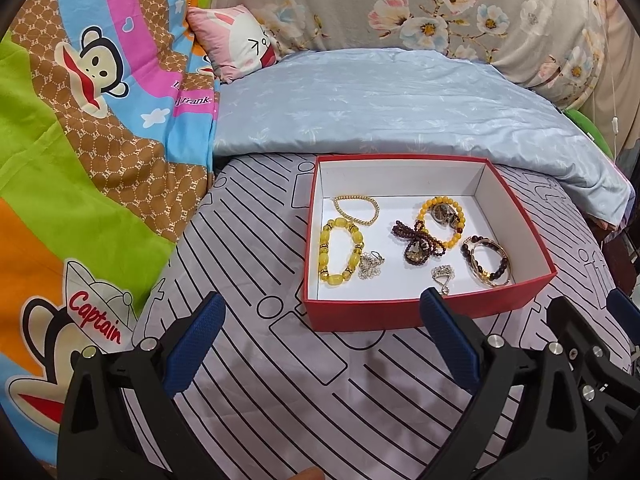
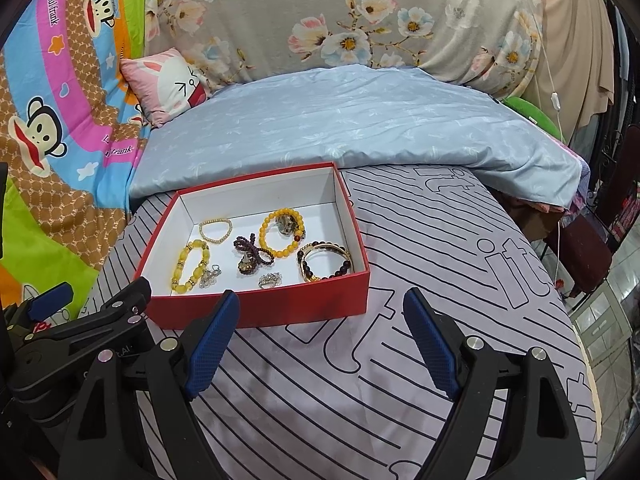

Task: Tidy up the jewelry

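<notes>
Currently left claw (image 1: 322, 336) spread wide, nothing held, hovering over the striped bedsheet (image 1: 248, 380) just short of the red box (image 1: 400, 312). Right claw (image 2: 322, 338) likewise apart and empty, at the box's near right corner. Box sits on the bed; inside, left to right: yellow bead bracelet (image 1: 340, 250), silver chain (image 1: 371, 265), dark bead strand (image 1: 416, 240), amber bracelet (image 1: 440, 222), dark bangles (image 1: 487, 258). Cartoon quilt (image 1: 80, 160) left, blue duvet (image 1: 380, 100) behind.
</notes>
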`<state>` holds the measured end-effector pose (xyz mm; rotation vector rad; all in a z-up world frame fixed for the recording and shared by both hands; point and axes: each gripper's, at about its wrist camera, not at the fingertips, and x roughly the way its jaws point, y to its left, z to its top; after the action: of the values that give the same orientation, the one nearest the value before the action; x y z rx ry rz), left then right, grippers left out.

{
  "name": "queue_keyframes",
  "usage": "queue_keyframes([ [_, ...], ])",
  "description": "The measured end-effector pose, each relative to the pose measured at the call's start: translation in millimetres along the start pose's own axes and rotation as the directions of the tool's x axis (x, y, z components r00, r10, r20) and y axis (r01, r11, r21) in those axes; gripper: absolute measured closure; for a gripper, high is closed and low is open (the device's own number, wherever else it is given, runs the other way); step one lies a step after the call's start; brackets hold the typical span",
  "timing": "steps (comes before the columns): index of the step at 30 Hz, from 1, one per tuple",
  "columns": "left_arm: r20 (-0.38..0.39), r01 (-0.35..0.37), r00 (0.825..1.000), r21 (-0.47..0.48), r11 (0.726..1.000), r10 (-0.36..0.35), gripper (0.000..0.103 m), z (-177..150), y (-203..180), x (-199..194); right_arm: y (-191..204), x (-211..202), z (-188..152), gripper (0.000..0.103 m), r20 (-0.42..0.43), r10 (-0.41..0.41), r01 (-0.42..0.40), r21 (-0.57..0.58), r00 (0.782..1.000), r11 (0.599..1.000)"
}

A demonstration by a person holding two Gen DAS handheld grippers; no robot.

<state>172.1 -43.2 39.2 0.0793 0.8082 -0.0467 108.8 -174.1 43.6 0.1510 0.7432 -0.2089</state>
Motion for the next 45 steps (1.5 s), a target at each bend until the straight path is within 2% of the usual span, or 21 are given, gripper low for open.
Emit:
queue_keyframes([
  [45, 0.005, -0.009, 1.000, 0.003, 1.000, 0.009, 0.008, 0.0, 5.6, -2.8, -4.5, 1.4, -0.5, 0.021, -0.003, -0.002, 0.002, -0.004, 1.000, 1.000],
])
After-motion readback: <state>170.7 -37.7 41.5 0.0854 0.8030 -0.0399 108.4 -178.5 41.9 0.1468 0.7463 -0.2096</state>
